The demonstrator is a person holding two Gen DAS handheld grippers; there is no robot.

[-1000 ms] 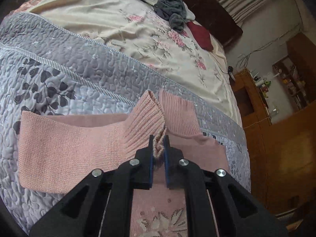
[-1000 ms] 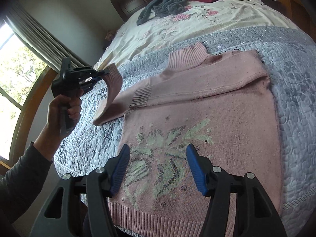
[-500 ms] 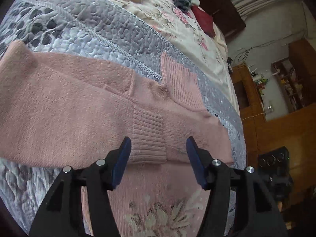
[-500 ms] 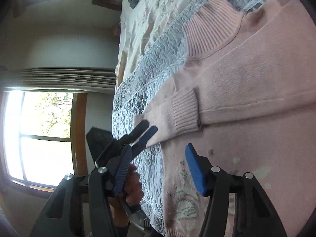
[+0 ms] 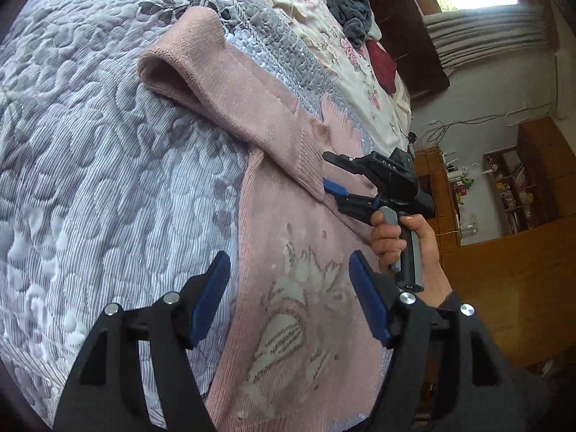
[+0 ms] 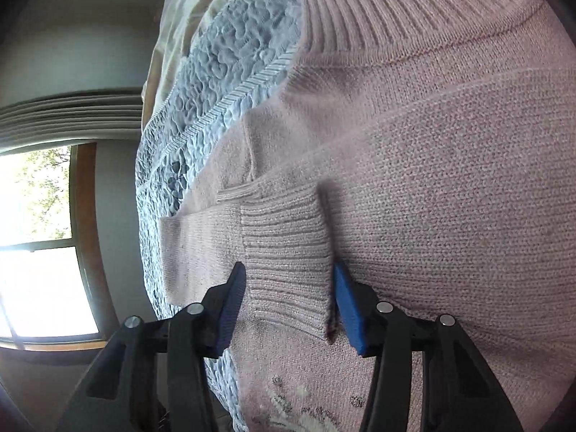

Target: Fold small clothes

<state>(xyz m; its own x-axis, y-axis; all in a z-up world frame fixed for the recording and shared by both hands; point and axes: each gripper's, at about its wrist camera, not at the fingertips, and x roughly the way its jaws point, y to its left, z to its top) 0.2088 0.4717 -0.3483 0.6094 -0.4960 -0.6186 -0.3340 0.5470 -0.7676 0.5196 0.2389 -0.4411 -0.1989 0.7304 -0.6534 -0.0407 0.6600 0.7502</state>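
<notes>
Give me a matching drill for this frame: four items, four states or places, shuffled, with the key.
Items:
1. ribbed sleeve cuff
2. left gripper
3. dark red garment
4. floral motif

States or places:
A. open, nothing between its fingers
B. far up the bed, near the headboard
C. knitted into the sweater's front
D. between the open fingers of the right gripper

Pairs: 1-D, 2-A, 3-B, 4-C
</notes>
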